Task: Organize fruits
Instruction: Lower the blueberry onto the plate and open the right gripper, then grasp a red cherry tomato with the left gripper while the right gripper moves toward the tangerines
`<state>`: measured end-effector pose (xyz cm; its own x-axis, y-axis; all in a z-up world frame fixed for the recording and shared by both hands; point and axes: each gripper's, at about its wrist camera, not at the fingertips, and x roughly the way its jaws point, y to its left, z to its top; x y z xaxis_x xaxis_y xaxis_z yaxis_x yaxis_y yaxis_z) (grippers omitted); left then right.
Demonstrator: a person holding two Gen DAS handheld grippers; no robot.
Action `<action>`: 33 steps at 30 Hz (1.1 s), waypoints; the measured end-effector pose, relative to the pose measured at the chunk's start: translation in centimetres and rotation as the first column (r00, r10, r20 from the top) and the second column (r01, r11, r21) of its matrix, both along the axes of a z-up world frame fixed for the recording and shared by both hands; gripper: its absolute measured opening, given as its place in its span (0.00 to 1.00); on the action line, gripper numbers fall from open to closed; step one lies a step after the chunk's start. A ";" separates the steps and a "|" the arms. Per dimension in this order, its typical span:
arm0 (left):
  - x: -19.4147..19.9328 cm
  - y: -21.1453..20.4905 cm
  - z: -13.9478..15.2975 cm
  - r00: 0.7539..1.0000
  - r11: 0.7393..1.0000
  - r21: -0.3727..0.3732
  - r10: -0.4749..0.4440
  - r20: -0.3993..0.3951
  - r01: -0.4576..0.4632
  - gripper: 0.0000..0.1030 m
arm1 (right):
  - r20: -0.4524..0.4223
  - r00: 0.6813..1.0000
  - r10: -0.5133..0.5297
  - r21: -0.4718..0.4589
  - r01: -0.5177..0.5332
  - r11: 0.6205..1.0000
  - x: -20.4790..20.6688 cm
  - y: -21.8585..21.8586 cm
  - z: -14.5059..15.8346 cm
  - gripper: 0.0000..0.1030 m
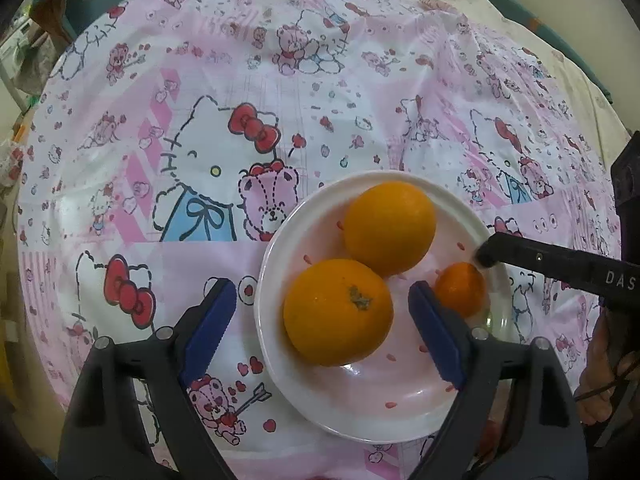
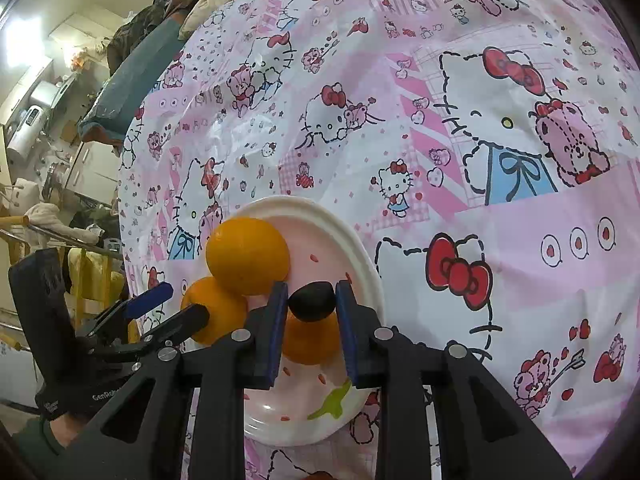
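Left gripper (image 1: 320,320) fingers wide around front orange (image 1: 338,312); right gripper (image 2: 312,300) fingers narrow over small mandarin (image 2: 310,344) on plate (image 1: 360,404).

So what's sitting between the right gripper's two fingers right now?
In the right wrist view, the small orange lies between the right gripper fingers, on the plate.

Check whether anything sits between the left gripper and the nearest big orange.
Nothing visible does. The open left gripper faces the nearest orange on the plate, with a finger on either side of it in view. The small orange lies beyond its right finger.
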<state>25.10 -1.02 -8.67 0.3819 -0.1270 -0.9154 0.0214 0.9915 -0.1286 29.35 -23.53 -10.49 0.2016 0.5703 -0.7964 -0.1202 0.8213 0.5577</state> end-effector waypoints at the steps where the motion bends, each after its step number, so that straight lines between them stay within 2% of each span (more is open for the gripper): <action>1: 0.0 -0.1 0.1 1.000 1.000 0.003 -0.002 0.004 0.002 0.83 | 0.000 1.000 0.000 0.008 0.000 1.000 0.0 0.0 0.0 0.27; 5: -0.1 -0.3 0.5 1.000 1.000 0.005 -0.008 0.018 0.008 0.83 | 0.015 1.000 -0.009 0.004 0.009 1.000 0.1 0.1 0.4 0.28; 7: -0.2 -0.1 0.8 1.000 1.000 0.004 -0.002 0.023 0.001 0.83 | 0.023 1.000 -0.009 0.006 0.009 1.000 0.1 0.0 0.6 0.33; 9: -0.3 0.0 1.1 1.000 1.000 0.001 0.004 0.028 -0.004 0.83 | 0.033 0.999 -0.013 0.001 0.013 1.000 0.0 -0.3 0.9 0.47; 14: -0.9 0.5 1.6 0.999 1.000 -0.007 0.024 0.035 -0.024 0.83 | 0.048 0.998 -0.028 -0.002 0.028 1.000 -0.4 -0.9 1.9 0.49; 21: -2.4 1.3 2.9 0.997 0.999 -0.001 0.053 0.054 -0.053 0.83 | 0.091 0.996 -0.012 -0.042 0.016 0.999 -2.0 -0.7 3.4 0.67; 24: -3.1 1.6 3.6 0.996 0.998 0.007 0.061 0.068 -0.062 0.83 | 0.106 0.994 -0.023 -0.047 0.028 0.998 -3.1 -0.9 4.2 0.72; 33: -6.5 3.1 5.0 0.996 0.996 0.034 0.079 0.047 -0.080 0.83 | 0.104 0.994 -0.042 -0.048 0.047 0.998 -6.4 -1.4 5.1 0.73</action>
<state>18.57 2.06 -3.71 0.4308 -0.0623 -0.9003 -0.0524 0.9942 -0.0939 22.93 -24.96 -5.37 0.3081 0.5185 -0.7977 -0.1373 0.8539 0.5020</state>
